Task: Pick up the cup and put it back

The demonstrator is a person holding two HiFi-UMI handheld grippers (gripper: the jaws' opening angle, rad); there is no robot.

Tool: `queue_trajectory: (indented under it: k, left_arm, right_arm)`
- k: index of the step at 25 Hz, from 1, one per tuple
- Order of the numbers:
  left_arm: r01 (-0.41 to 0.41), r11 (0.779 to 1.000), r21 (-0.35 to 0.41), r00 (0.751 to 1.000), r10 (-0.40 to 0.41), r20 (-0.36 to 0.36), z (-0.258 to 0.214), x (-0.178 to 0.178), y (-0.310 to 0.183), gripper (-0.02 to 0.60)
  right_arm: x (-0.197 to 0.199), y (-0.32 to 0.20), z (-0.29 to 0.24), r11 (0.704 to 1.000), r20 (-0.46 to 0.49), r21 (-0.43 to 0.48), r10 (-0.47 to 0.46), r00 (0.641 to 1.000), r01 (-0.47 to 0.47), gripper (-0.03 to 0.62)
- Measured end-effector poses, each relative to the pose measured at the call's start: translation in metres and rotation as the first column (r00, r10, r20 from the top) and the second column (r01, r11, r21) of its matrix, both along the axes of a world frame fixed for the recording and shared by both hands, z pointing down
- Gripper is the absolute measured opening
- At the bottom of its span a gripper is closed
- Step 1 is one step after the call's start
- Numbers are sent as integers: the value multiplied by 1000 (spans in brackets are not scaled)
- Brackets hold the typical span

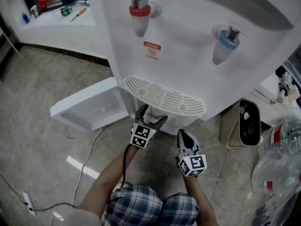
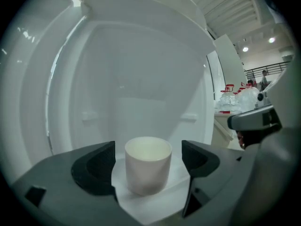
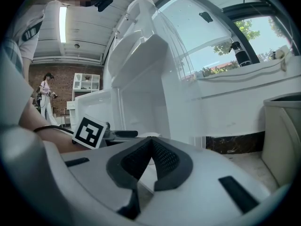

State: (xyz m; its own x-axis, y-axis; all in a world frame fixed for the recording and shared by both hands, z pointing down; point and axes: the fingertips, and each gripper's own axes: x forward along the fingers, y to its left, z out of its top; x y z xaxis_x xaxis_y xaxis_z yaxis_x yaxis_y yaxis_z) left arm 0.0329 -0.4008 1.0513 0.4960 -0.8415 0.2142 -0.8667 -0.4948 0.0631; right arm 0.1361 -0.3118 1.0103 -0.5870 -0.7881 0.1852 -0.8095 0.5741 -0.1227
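A small white cup (image 2: 147,164) stands upright on the white floor of the water dispenser's lower compartment (image 2: 141,102). My left gripper (image 2: 148,161) is open, one jaw on each side of the cup with a small gap on both sides. From the head view the cup (image 1: 155,113) shows only partly under the drip tray (image 1: 163,97), between the left gripper's fingers (image 1: 150,120). My right gripper (image 1: 183,135) hangs to the right of it, just outside the compartment. In its own view the right gripper (image 3: 150,158) is shut with nothing in it.
The dispenser's lower door (image 1: 89,108) lies swung open to the left. Red tap (image 1: 139,13) and blue tap (image 1: 225,41) stick out above the tray. A beige bin (image 1: 244,124) and large water bottles (image 1: 282,159) stand at the right. A cable (image 1: 87,168) runs over the floor.
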Motion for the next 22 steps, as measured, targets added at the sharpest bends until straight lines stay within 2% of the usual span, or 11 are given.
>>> queue_trajectory:
  k: [6, 11, 12, 14, 15, 16, 18, 22]
  left_arm:
    - [-37, 999, -1, 999, 37, -25, -50, -11, 38, 422]
    - [-28, 999, -22, 998, 27, -50, -124, -36, 78, 406]
    - [-14, 999, -30, 999, 12, -50, -142, -44, 87, 379]
    - [20, 999, -51, 998, -23, -53, -182, -57, 105, 269]
    - [36, 998, -55, 997, -39, -61, -206, -61, 114, 246]
    - [51, 997, -55, 996, -55, -70, -231, -66, 123, 197]
    - [81, 995, -51, 994, -85, -75, -283, -77, 138, 176]
    - [135, 989, -54, 988, -138, -65, -394, -92, 164, 70]
  right_arm:
    - [-1, 11, -28, 1000, 29, -16, 24, 999, -24, 11]
    - [6, 37, -88, 995, 30, -58, 80, 996, -78, 11]
    - [10, 43, -105, 994, 29, -67, 93, 995, -91, 12]
    - [19, 54, -142, 989, 30, -88, 121, 992, -118, 12]
    - [24, 60, -163, 987, 32, -95, 131, 991, -128, 12]
    - [28, 66, -185, 986, 35, -101, 139, 990, -135, 12]
    - [32, 78, -231, 984, 41, -104, 150, 988, -145, 12]
    - [40, 100, -341, 984, 32, -103, 148, 988, -144, 14]
